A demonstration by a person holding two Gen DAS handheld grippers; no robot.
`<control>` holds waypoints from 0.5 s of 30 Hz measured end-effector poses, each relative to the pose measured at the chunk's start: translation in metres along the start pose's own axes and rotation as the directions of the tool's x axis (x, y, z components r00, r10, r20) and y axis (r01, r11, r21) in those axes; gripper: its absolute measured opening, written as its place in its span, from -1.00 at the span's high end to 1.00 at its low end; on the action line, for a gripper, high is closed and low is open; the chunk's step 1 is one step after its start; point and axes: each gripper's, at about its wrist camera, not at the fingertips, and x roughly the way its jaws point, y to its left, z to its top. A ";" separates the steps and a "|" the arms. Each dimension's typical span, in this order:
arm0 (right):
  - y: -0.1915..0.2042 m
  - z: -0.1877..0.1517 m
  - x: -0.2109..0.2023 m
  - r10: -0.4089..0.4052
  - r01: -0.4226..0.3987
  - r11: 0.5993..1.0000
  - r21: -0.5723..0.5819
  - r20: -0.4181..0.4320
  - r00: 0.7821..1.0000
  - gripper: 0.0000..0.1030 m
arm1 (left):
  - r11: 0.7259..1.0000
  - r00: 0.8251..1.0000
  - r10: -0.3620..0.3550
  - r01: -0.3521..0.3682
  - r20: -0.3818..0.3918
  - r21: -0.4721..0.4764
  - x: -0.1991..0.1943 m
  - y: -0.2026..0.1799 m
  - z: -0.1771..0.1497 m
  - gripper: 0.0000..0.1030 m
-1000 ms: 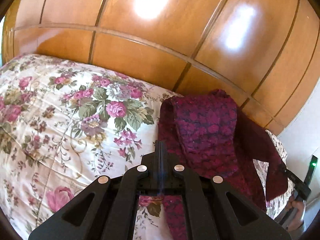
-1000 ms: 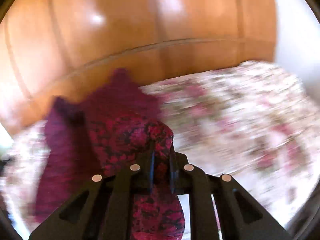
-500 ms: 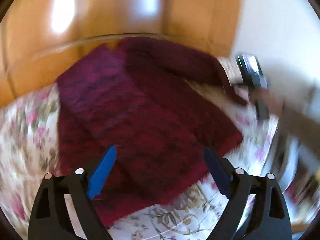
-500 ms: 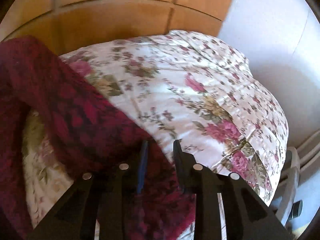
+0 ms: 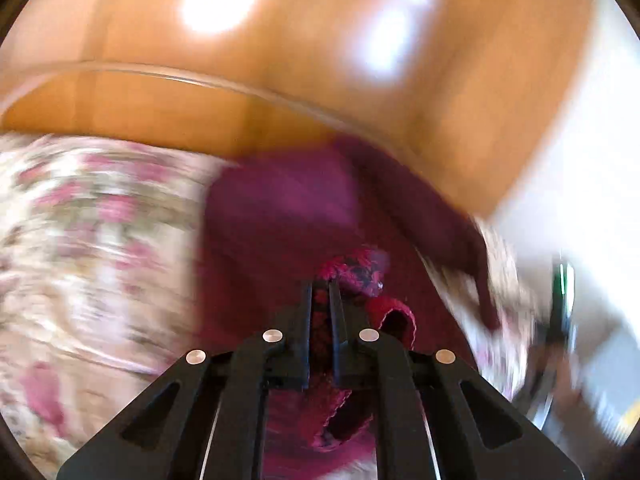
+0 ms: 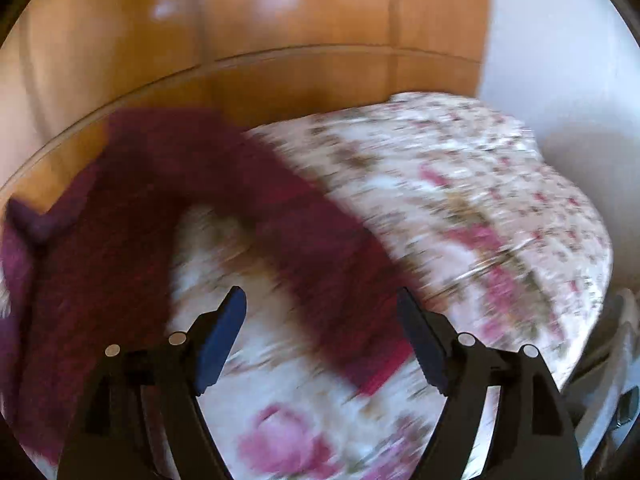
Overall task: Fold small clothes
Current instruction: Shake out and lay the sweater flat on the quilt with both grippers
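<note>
Left wrist view: left gripper (image 5: 320, 292) has just been closing; jaws nearly together w/ a fold of the maroon garment (image 5: 280, 208) pinched between the pads. Rest of the garment spreads far of the tips, over the floral bedspread (image 5: 92, 240) toward the wooden headboard (image 5: 280, 64). Pic blurred.

Right wrist view: right gripper (image 6: 320, 312) has just been opening; jaws wide, nothing gripped. A garment strip (image 6: 320, 248) runs from far left to near right, its near end lying between the fingers, bedspread (image 6: 480, 200) under it.
</note>
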 end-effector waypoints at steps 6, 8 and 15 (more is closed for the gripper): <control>0.047 -0.029 0.013 0.085 -0.091 0.993 -0.071 -0.081 0.993 -0.50 | 0.918 0.936 0.334 -0.295 0.114 -0.265 -0.055 0.134 0.064 0.88; 0.054 -0.034 0.017 0.097 -0.104 0.992 -0.068 -0.101 0.990 -0.50 | 0.846 0.886 0.454 -0.397 0.091 -0.357 -0.065 0.179 0.082 0.88; 0.063 -0.047 0.019 0.204 -0.207 0.978 0.005 -0.186 0.961 -0.50 | 0.757 0.818 0.567 -0.471 0.098 -0.453 -0.084 0.207 0.084 -0.55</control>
